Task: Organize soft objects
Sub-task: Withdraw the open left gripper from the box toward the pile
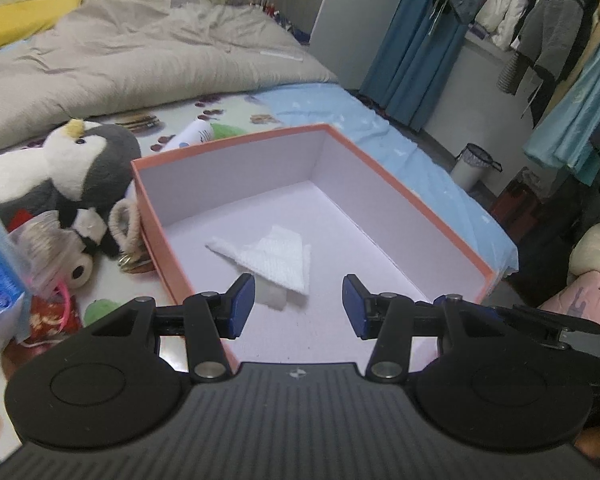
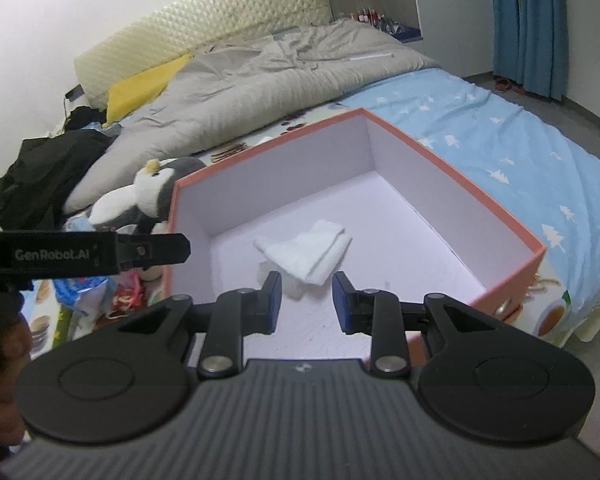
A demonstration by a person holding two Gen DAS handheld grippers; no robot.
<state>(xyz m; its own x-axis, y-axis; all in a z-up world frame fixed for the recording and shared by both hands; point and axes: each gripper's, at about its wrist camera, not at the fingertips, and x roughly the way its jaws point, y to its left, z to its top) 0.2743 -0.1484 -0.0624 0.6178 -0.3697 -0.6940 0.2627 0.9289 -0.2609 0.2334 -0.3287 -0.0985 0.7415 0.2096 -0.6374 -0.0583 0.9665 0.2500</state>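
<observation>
Nearest my cameras, both grippers tilt down over the box's near edge: my left gripper (image 1: 298, 306) has its blue pads spread with nothing between them, my right gripper (image 2: 306, 303) gapes narrower, also empty. Beyond them the folded white towel (image 2: 308, 254) lies on the floor of the orange cardboard box (image 2: 452, 168), its long axis slanting across. Farther left, "GenRobot.AI" reads on the left gripper's side, before a grey-and-white plush penguin (image 1: 80, 160).

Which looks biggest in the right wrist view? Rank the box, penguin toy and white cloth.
1. box
2. penguin toy, partly hidden behind the box
3. white cloth, nearer the camera yet smallest
</observation>
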